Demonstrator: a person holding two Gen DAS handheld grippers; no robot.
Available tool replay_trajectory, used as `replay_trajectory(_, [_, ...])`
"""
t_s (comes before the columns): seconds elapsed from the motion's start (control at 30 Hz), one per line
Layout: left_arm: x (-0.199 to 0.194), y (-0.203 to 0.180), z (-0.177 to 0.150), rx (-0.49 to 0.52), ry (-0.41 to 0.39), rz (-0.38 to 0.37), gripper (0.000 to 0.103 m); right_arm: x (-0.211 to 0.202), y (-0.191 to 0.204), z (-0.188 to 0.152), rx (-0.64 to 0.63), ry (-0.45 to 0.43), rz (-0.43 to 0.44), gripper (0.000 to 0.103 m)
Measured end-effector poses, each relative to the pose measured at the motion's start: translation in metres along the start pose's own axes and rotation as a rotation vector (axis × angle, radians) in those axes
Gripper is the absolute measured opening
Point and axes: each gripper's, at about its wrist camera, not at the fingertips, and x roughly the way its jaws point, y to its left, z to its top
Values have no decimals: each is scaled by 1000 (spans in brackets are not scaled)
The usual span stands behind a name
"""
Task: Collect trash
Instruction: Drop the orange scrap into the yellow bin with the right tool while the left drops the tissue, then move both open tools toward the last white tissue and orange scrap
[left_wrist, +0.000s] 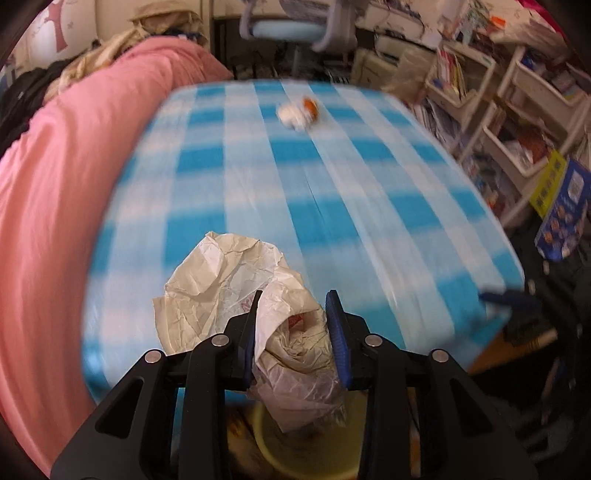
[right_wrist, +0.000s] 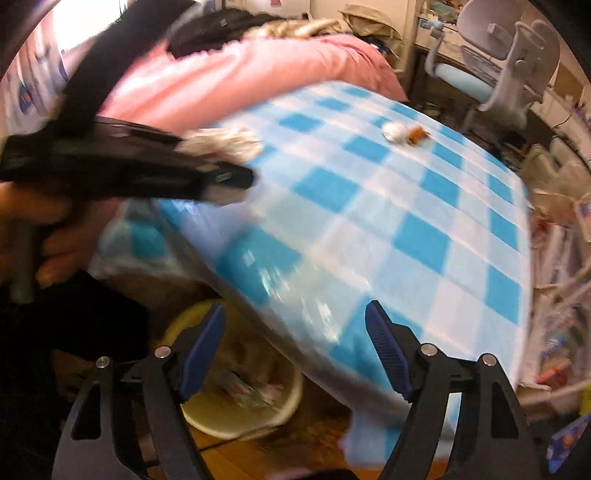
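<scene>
Cluttered bedroom: pink bedding (left_wrist: 74, 177) along the table's left edge, shelves (left_wrist: 517, 122) off its right edge, desk chair (right_wrist: 517, 66) past the far edge. Table (left_wrist: 332, 192) has a blue-and-white check cloth; both views are motion-blurred. Left gripper (left_wrist: 293, 328) is clamped on a crumpled paper wrapper (left_wrist: 229, 288), with the bulk of the wad between the pads and a loose flap fanning out to the left over the near edge. Directly below it, off the near edge, is the yellow bin (left_wrist: 295, 450), with trash already visible inside in the right wrist view. So the drop is essentially straight down, maybe a touch toward the person; that's the relation that matters. Right gripper (right_wrist: 295, 347) is spread wide and holds nothing, hovering at the near edge with the bin (right_wrist: 236, 410) under its left finger. Remaining trash: a white wad with an orange scrap (left_wrist: 299, 112) touching it, near the far edge, roughly centre; it's too blurred to identify. It lies straight ahead of both tools and well apart from them. My read: the right one is free, so it's the candidate for that reach.
</scene>
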Motion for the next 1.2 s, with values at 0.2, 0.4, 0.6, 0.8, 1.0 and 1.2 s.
replay_trajectory(0.2, [-4,-27,-66,30,111,-67,33,4,21,-21,-99,36,-119,78])
replay_trajectory(0.4, [-19,-13,-80,-40,88,-21,53,3,22,-28,-87,25,-147,82])
replay_trajectory(0.6, [-18,13,-67,-173,114,-122,54,11,24,-27,-77,34,-148,83])
replay_trajectory(0.8, [-28,11,-32,-139,11,-37,71,6,21,-21,-29,-35,-133,84])
replay_trajectory(1.0, [-38,3,32,-79,-160,94,89,0,30,-11,-39,-128,-157,85])
replay_trajectory(1.2, [-16,1,79,0,-182,150,94,-3,14,0,61,-205,-172,89])
